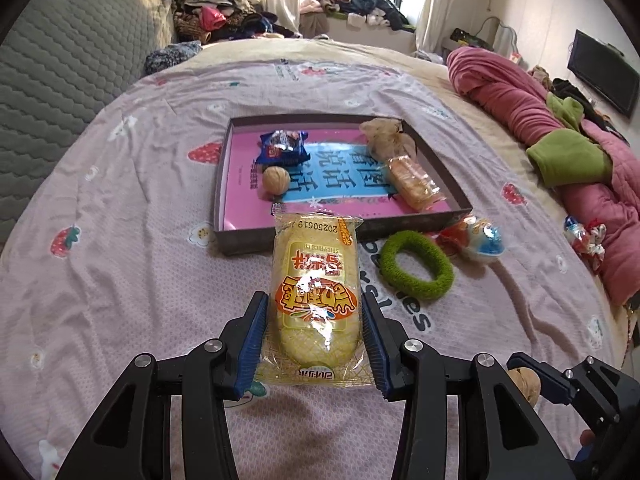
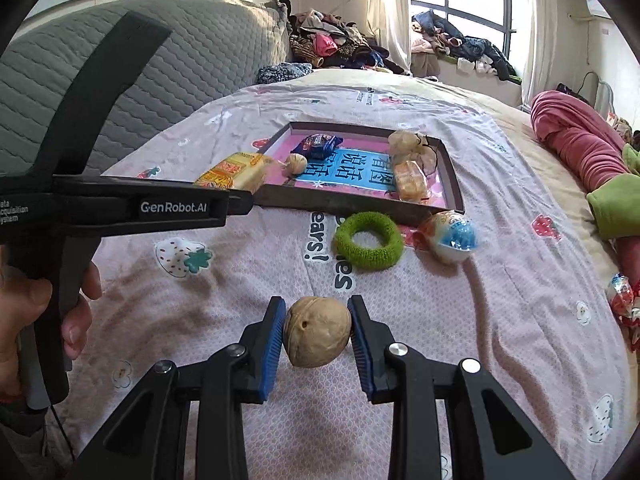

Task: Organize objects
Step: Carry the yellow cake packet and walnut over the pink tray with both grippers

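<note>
On strawberry-print bedsheet [image 1: 120, 208], dark tray [image 1: 222, 184]

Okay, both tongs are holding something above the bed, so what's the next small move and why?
Probably carry the yellow snack pack in the left tongs forward over the tray just ahead; it holds sorted snacks, with open space near its front wall.
</note>
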Available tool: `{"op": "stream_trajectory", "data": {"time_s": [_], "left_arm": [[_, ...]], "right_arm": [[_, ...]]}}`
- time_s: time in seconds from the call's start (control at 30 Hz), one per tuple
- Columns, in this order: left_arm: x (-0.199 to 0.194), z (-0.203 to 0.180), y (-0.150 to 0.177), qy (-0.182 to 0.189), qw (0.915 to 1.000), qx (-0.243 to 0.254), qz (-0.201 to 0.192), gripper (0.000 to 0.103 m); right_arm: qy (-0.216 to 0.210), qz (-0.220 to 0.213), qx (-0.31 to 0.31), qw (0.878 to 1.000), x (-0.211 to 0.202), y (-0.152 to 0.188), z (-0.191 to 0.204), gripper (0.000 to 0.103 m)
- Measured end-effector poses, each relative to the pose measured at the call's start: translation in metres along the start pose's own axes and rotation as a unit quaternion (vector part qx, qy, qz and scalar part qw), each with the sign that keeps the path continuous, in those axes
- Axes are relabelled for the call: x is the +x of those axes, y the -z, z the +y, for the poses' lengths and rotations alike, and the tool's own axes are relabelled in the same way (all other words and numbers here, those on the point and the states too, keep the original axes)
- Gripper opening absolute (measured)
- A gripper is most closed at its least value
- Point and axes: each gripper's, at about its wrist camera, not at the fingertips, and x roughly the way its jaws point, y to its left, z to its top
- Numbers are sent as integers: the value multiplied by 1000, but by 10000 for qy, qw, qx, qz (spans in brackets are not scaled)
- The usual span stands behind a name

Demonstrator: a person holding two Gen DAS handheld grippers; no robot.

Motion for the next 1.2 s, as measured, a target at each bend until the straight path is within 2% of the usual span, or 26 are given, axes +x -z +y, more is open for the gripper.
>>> {"op": "stream_trajectory", "data": {"time_s": [0.67, 1.2], "left_arm": [[-59, -7, -22, -239, 9988, 159, -400, 48], [-71, 6, -61, -367, 9970, 147, -667, 48]], "right_arm": [[149, -555, -43, 9983, -42, -38, -11, 33], [394, -981, -160, 9943, -52, -100, -33, 33]]}}
